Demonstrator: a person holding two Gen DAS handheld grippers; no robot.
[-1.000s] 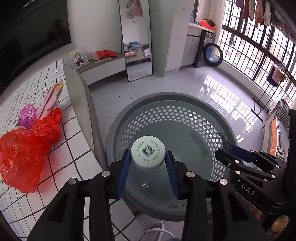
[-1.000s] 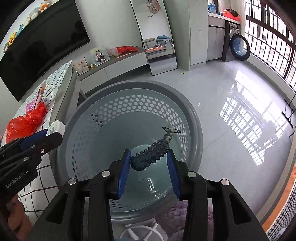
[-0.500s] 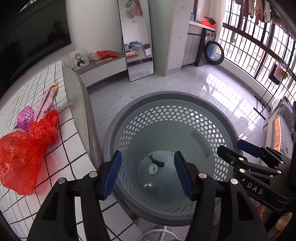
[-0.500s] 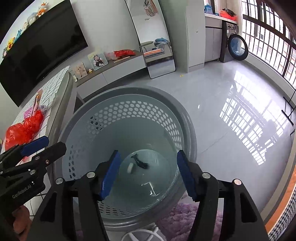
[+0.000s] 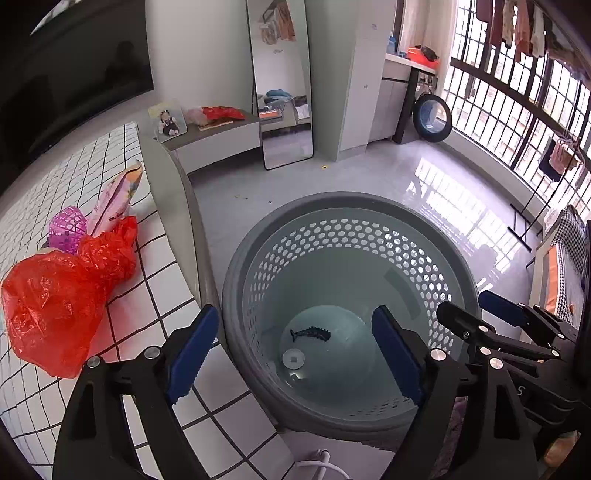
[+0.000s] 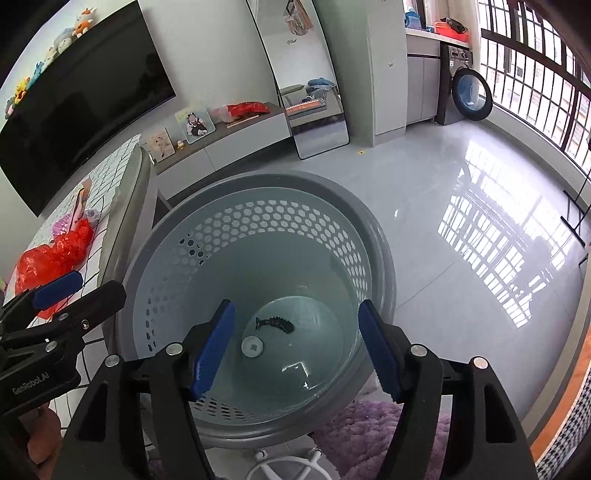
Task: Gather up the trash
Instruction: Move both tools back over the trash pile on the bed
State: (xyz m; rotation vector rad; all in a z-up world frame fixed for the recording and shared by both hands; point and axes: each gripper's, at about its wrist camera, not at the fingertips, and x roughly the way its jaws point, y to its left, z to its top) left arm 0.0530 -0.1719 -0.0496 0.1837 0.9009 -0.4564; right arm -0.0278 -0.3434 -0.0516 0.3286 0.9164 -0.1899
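Grey basket below both spread claws.

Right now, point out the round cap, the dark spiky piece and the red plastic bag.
round cap (image 5: 293, 359), left wrist view, its flat top.
dark spiky piece (image 6: 275, 323), right wrist view, mid-body.
red plastic bag (image 5: 55, 299), left wrist view, its crumpled middle.

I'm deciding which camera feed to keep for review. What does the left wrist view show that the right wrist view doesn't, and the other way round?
Only the left wrist view: clothes hanging by the window.
Only the right wrist view: stuffed toys above the television, and a purple rug.
Both: the gray basket holding a white cap and a dark spiky toy, the red bag on the tiled table, and both open grippers, left and right.
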